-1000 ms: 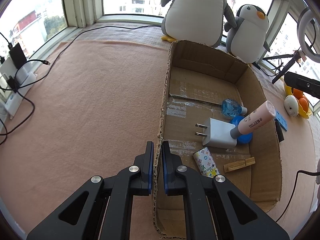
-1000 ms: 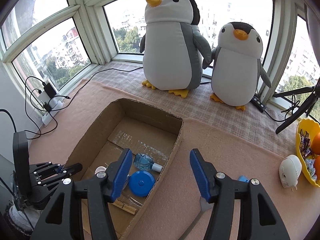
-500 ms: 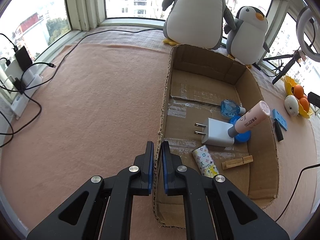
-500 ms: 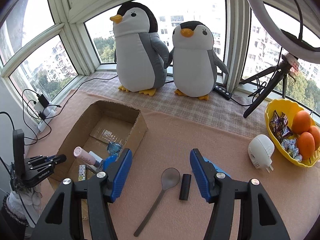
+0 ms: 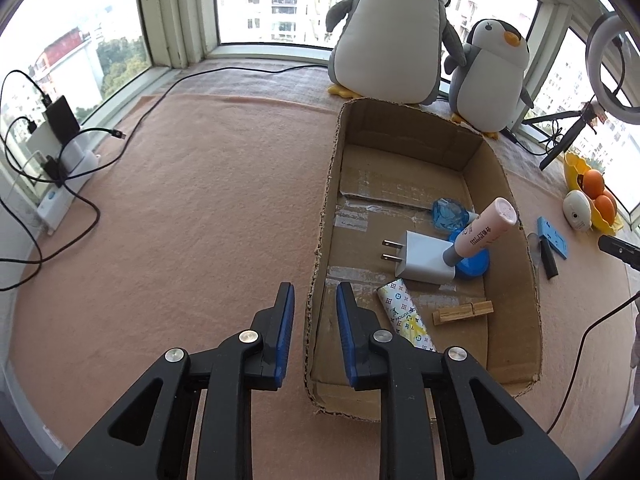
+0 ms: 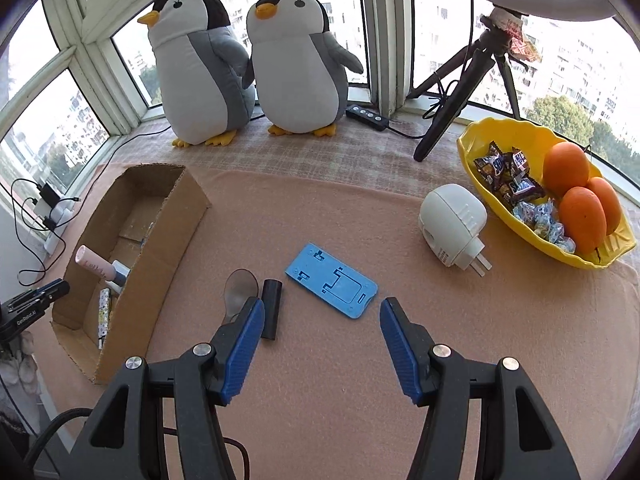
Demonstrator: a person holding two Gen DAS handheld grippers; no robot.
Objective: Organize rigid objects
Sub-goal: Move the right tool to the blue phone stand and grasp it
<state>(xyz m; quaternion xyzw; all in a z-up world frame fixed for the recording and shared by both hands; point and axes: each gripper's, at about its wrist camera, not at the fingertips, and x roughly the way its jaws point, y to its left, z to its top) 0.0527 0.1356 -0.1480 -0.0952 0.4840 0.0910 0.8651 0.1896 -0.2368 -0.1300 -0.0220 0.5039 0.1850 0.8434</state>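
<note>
The left gripper (image 5: 314,312) stands slightly parted, its fingers straddling the near left wall of the cardboard box (image 5: 320,240) without clamping it. Ahead and right of it, inside the box, lie a patterned tube (image 5: 404,316), a wooden clothespin (image 5: 462,312), a white charger (image 5: 420,258), a blue lid (image 5: 474,262) and a pink tube (image 5: 484,230) leaning up. The right gripper (image 6: 322,316) is spread wide and empty above the cloth; just ahead lies a blue plate (image 6: 332,280), with a black cylinder (image 6: 271,308) and a spoon (image 6: 239,290) by its left finger.
</note>
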